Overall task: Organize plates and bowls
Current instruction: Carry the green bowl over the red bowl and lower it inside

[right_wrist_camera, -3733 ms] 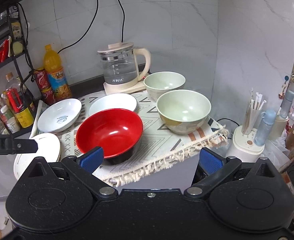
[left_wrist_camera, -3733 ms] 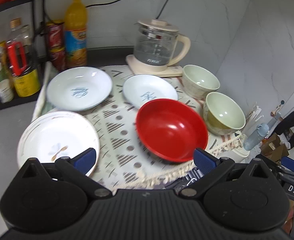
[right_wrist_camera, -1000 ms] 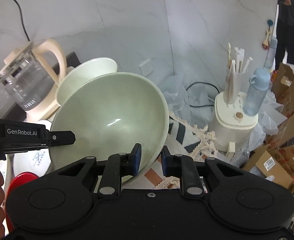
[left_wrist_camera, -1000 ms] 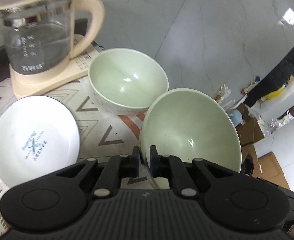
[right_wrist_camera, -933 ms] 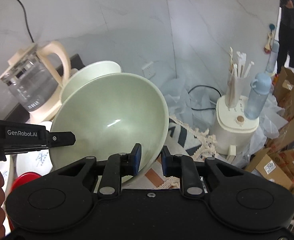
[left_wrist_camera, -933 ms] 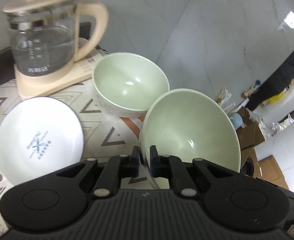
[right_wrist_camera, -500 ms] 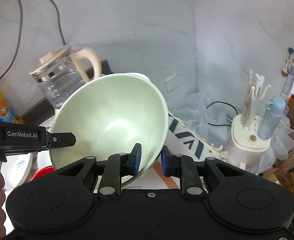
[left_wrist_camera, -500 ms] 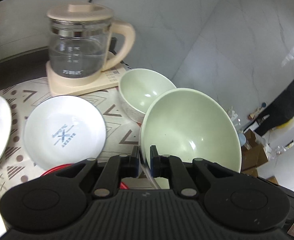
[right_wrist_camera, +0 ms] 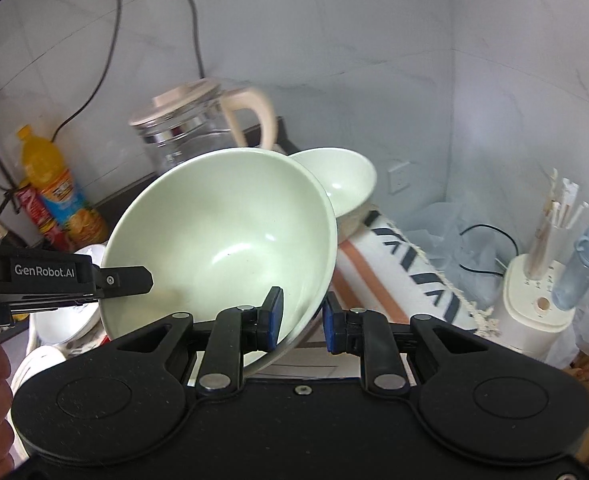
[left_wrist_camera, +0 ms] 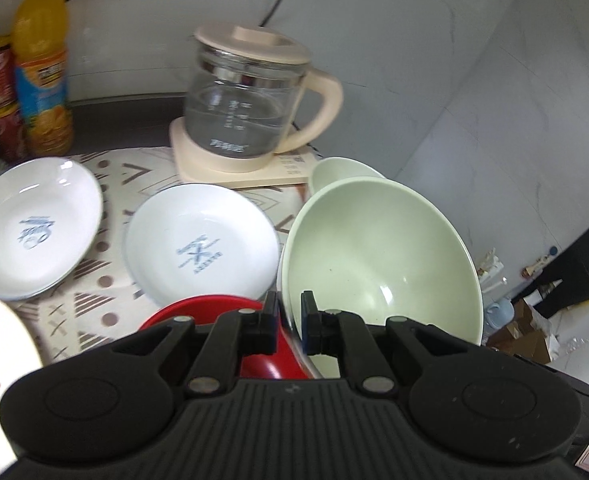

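Pale green bowl (left_wrist_camera: 378, 252), empty and tilted, is clamped at its rim by left claw (left_wrist_camera: 288, 322) and right claw (right_wrist_camera: 300, 318), above red bowl (left_wrist_camera: 230, 312), near kettle (left_wrist_camera: 246, 100).

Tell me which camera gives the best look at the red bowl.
The left wrist view. There the red bowl shows as a red arc of rim and wall below the white plate, partly hidden by the left tool. The right wrist view shows at most an unclear red sliver beneath the held green bowl.
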A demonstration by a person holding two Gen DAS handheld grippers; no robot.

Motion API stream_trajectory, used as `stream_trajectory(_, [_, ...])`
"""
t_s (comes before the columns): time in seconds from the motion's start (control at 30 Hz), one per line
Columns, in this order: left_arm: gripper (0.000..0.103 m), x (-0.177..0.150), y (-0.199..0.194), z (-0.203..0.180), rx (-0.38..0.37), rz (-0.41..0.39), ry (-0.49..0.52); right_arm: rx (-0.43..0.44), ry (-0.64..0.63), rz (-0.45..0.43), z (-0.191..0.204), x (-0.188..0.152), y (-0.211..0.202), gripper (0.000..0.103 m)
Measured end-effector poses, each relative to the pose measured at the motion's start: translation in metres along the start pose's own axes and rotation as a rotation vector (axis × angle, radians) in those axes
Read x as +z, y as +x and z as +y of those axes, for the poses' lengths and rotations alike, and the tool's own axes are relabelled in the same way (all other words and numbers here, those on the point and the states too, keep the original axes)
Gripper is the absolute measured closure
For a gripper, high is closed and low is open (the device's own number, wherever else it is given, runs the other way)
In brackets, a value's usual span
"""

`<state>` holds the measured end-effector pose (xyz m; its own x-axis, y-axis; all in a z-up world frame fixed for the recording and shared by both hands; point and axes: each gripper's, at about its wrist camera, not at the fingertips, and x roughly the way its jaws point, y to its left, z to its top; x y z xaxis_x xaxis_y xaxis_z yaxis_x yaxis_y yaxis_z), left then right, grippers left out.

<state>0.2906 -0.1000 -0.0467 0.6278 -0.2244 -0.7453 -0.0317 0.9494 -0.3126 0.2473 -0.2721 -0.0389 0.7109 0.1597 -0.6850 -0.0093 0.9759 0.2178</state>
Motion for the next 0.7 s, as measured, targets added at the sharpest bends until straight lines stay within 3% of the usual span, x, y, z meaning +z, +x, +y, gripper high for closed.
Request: stream_trajectory(0.7, [0.094,-0.032,-0.031,0.046,0.129,-0.005,-0.115,0.138,-0.115,0.071,0.049,-0.020,0.007,0.082])
